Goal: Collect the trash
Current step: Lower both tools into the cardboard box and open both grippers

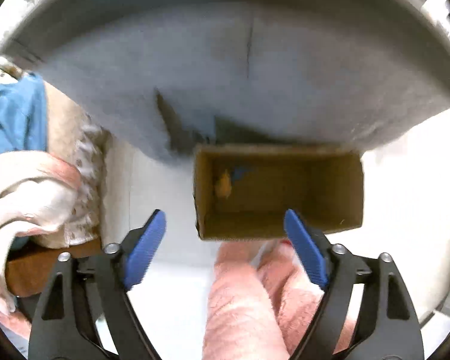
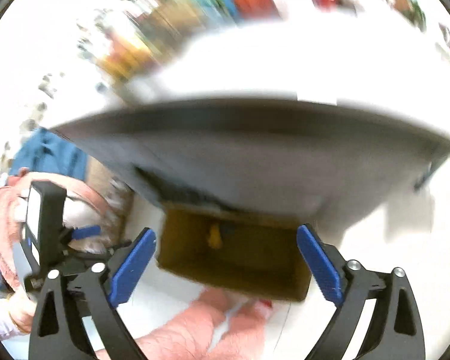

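2 tools hang spread and empty above 1 open cardboard box [image 1: 279,192] on the white floor [image 1: 165,210], beside a grey couch [image 1: 225,75]: the left tool [image 1: 225,252] and right tool [image 2: 226,267]. Inside lies 1 orange scrap [image 1: 223,187], perhaps trash, with 1 blue bit [image 1: 240,172] beside it. Judging by the blur, slow down and centre over a piece before closing.

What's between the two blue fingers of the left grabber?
In the left wrist view, the left gripper stands open. Between its fingers shows the near wall of the open cardboard box, then pink fuzzy slippers on white floor.
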`<action>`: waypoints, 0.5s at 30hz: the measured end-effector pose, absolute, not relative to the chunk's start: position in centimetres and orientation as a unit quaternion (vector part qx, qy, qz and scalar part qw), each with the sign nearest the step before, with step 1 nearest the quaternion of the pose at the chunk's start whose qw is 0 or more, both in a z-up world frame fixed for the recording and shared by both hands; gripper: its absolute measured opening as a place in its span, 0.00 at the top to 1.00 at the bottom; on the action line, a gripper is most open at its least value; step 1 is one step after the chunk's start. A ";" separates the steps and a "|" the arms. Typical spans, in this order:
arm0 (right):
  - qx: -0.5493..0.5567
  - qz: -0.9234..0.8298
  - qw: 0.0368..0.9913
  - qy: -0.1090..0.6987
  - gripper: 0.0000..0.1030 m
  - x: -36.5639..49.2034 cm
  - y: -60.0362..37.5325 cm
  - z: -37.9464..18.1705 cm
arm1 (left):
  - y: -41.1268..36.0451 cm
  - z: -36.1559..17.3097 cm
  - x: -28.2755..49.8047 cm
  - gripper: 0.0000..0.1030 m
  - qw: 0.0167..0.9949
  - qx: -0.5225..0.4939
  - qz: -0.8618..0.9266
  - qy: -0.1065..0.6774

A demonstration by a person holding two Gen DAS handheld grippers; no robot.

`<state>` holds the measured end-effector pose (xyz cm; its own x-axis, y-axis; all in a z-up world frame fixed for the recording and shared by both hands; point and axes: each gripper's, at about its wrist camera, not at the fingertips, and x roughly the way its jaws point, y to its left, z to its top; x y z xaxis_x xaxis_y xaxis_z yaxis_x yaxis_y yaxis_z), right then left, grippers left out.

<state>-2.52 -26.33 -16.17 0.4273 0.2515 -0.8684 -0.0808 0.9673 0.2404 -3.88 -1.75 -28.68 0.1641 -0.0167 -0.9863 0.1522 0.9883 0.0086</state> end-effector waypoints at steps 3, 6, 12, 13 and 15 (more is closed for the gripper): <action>0.100 0.135 0.863 0.477 0.05 -0.3 -24.4 -11.6 | -1.0 -24.0 -3.8 0.12 0.789 0.040 -0.044 0.612; 0.043 0.150 0.875 0.458 0.05 3.3 -20.8 -9.8 | 0.2 -21.5 -3.0 0.12 0.801 0.010 -0.038 0.597; -0.176 0.217 0.840 0.465 0.12 9.7 -11.8 -8.9 | 3.1 -19.0 -2.0 0.12 0.822 -0.024 -0.009 0.569; -0.210 0.228 0.827 0.469 0.13 11.0 -10.6 -9.6 | 3.5 -18.9 -2.0 0.12 0.824 -0.028 -0.005 0.566; -0.265 0.226 0.807 0.477 0.17 12.0 -9.0 -11.1 | 4.5 -18.6 -2.1 0.12 0.826 -0.039 0.006 0.562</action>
<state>12.05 -9.00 -11.05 0.4431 0.1125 -0.8894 -0.6183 0.7568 -0.2123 -2.07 4.46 -18.61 0.3682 -0.0333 -0.9292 -0.0538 0.9969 -0.0570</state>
